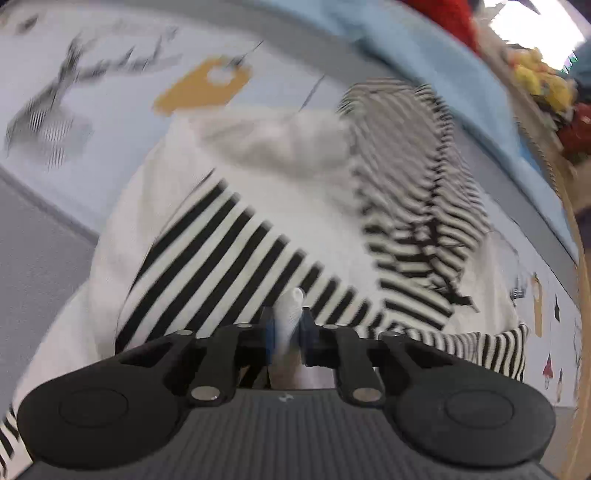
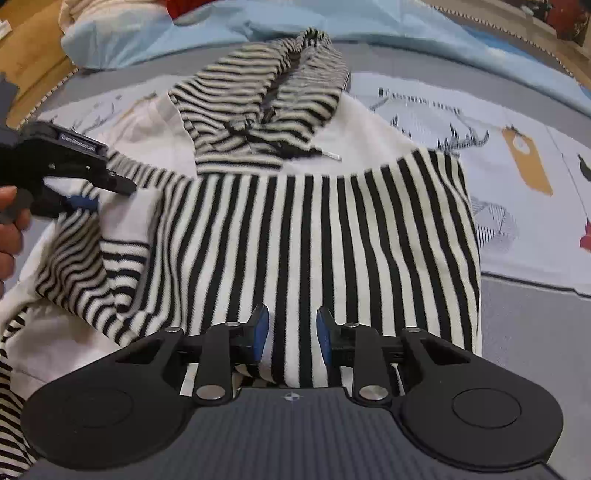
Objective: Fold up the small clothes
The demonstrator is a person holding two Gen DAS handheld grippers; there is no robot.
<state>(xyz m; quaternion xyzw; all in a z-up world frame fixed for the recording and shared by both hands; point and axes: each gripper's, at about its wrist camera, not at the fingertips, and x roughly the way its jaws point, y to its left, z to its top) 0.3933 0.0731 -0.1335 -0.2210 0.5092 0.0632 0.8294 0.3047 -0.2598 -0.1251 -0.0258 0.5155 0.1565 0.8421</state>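
Observation:
A small hooded top (image 2: 314, 229) with black and white stripes and plain white panels lies spread on a printed sheet. Its striped hood (image 2: 266, 103) is at the far end. In the left wrist view my left gripper (image 1: 290, 328) is shut on a raised fold of the top's white cloth (image 1: 291, 306). The right wrist view shows that same left gripper (image 2: 92, 195) at the garment's left side by a crumpled striped sleeve (image 2: 85, 266), with a hand (image 2: 11, 229) behind it. My right gripper (image 2: 291, 332) stands open at the near striped edge, with cloth lying between its blue pads (image 2: 260, 330).
The printed pale sheet (image 2: 517, 166) covers a grey surface (image 2: 535, 325). A light blue blanket (image 2: 147, 33) lies bunched beyond the hood. Wooden floor (image 2: 29, 55) shows at the far left. Yellow and red soft items (image 1: 543, 81) sit at the right edge.

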